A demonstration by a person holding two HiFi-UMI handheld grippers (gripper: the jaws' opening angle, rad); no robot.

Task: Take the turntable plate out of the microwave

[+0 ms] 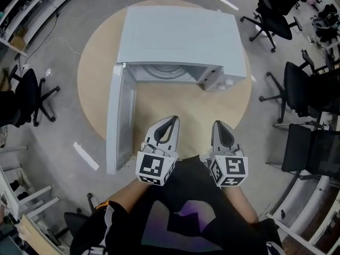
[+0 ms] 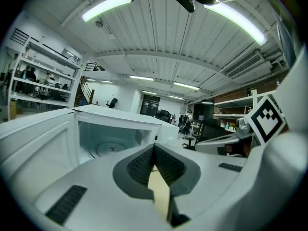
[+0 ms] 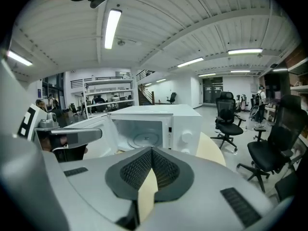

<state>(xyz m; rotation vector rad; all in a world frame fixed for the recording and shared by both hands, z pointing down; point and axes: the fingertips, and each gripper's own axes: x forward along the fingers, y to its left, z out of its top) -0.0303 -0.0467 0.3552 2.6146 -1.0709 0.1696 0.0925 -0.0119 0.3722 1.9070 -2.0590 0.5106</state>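
A white microwave [image 1: 180, 36] stands on a round beige table [image 1: 164, 102] with its door [image 1: 119, 116] swung open to the left. Inside lies the glass turntable plate [image 1: 164, 70], partly hidden under the top; it also shows in the left gripper view [image 2: 111, 149] and the right gripper view [image 3: 144, 138]. My left gripper [image 1: 173, 119] and right gripper [image 1: 219, 124] hover side by side over the table's near edge, well short of the cavity. Both point at the opening. The left gripper [image 2: 154, 146] and the right gripper [image 3: 151, 149] are shut, with nothing between the pads.
The open door juts toward me just left of my left gripper. Black office chairs [image 1: 276, 15] [image 1: 313, 89] stand right of the table, another chair [image 1: 26, 97] to the left. Shelving [image 1: 21, 195] lines the room's edges.
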